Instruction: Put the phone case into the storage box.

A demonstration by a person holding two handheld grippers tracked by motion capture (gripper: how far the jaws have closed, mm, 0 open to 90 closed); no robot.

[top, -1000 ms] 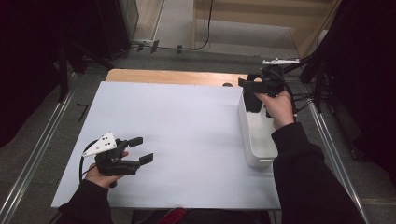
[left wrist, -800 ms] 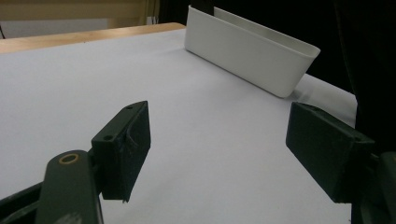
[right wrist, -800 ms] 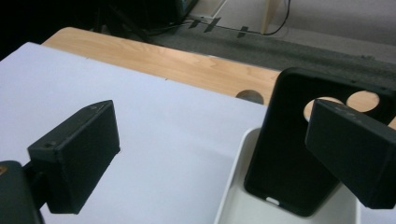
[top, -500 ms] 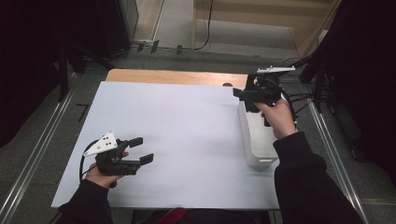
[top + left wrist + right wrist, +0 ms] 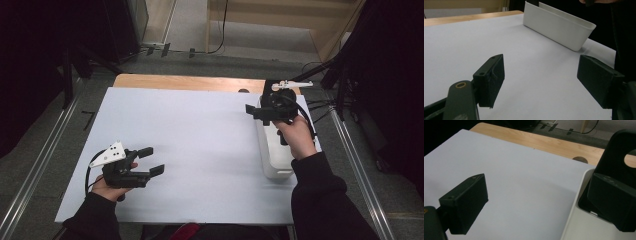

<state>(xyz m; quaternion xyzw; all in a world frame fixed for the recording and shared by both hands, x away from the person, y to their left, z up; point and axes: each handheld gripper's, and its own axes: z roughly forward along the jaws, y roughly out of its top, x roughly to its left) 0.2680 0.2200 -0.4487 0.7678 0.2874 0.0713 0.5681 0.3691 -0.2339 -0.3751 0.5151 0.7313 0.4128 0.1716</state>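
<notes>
My left gripper (image 5: 152, 160) rests low over the white sheet (image 5: 200, 150) at the near left, held in a hand. Its jaws stand wide apart with nothing between them (image 5: 544, 75). A long white bin (image 5: 274, 152) lies along the sheet's right side, and the left gripper view shows it ahead (image 5: 559, 27). My right gripper (image 5: 254, 113) hovers over the bin's far end, pointing left, open and empty (image 5: 539, 202). A black object with a hole (image 5: 616, 152) stands in the far end of the bin, just behind my right jaw. Whether the jaw touches it I cannot tell.
The white sheet covers a wooden table whose bare strip (image 5: 190, 82) shows at the far edge, with a small round hole (image 5: 579, 159) in it. Metal rails (image 5: 35, 170) run along both sides of the table. Cables (image 5: 320, 107) trail past the far right corner.
The right gripper has moved left and toward the person, dropping slightly over the bin's far end. The left gripper has stayed still.
</notes>
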